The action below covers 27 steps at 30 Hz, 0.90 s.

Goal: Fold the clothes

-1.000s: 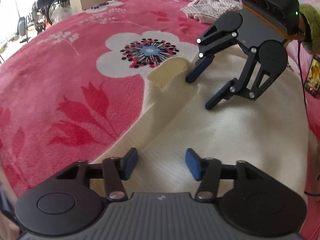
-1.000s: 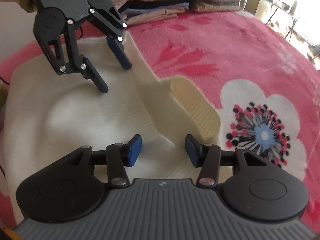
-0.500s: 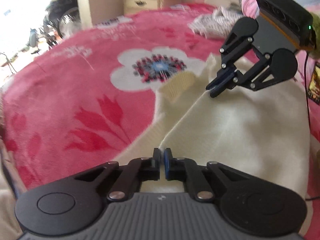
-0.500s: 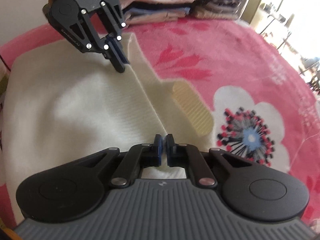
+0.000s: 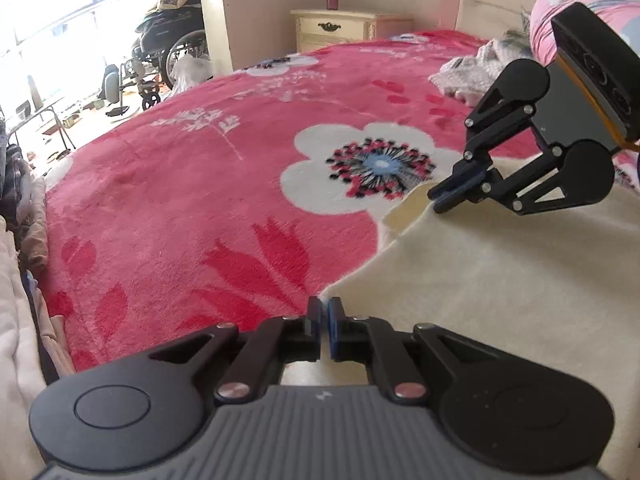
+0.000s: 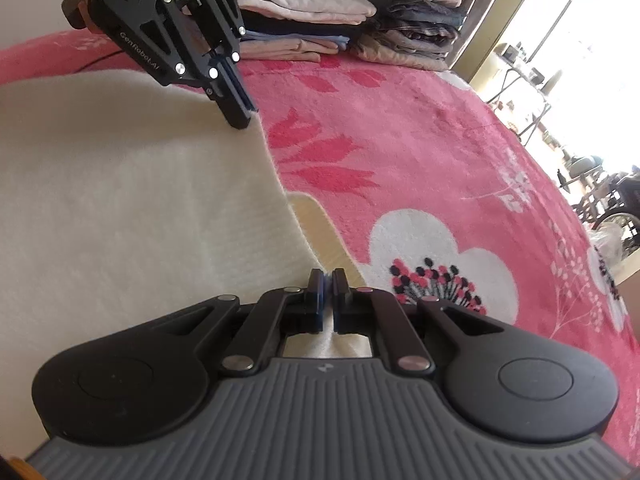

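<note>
Cream knit garment (image 5: 500, 300) lies spread on a bed under a pink floral blanket (image 5: 192, 200), its long edge running between the two grippers. Left gripper (image 5: 324, 306) is clamped on that edge near one end, cloth pinched between its blue pads. Right gripper (image 6: 327, 280) is likewise closed on the same edge further along, beside a ribbed cuff (image 6: 320, 232) lying on the blanket. Folded clothes (image 6: 320, 8) are stacked at the bed's far side; a crumpled checked cloth (image 5: 468, 68) lies apart.
</note>
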Each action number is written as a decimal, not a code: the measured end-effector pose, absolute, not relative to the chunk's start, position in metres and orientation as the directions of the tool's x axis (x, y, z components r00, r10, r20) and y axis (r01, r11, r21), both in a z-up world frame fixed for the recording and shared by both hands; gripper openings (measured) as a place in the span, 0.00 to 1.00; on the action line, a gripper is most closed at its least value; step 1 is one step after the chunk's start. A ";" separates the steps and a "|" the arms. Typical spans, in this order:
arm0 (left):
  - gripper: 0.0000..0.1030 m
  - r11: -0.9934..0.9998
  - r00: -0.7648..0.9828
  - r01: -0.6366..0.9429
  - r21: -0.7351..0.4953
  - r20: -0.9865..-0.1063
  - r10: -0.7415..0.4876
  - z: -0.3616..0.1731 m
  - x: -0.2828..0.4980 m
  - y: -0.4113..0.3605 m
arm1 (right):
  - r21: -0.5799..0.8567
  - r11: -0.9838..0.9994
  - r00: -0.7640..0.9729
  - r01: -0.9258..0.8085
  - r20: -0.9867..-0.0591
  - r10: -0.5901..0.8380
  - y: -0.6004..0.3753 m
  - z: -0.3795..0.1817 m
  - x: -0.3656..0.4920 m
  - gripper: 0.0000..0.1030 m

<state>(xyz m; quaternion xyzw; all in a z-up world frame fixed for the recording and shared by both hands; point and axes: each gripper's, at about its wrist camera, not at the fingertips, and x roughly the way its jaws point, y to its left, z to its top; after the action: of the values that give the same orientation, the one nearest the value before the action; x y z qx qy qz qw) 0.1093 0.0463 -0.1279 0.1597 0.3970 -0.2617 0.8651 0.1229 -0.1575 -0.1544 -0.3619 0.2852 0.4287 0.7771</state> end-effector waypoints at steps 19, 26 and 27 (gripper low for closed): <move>0.05 0.803 0.526 0.586 0.114 -0.807 -0.269 -0.161 0.111 0.037 | 0.301 0.870 0.504 -0.390 -0.721 0.475 -0.339 -0.129 0.177 0.38; 0.06 0.806 0.526 0.580 0.122 -0.811 -0.256 -0.161 0.112 0.035 | 0.295 0.822 0.341 -0.487 -0.802 0.490 -0.312 -0.169 0.166 0.41; 0.06 0.808 0.527 0.577 0.120 -0.811 -0.256 -0.160 0.112 0.035 | 0.273 0.816 0.338 -0.509 -0.809 0.481 -0.307 -0.171 0.164 0.33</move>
<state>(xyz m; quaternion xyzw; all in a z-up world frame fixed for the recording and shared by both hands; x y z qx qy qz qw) 0.1119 0.0347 -0.1603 0.1909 0.4207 -0.2442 0.8526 0.1639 -0.3067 -0.1714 -0.0142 0.4891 0.3028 0.8178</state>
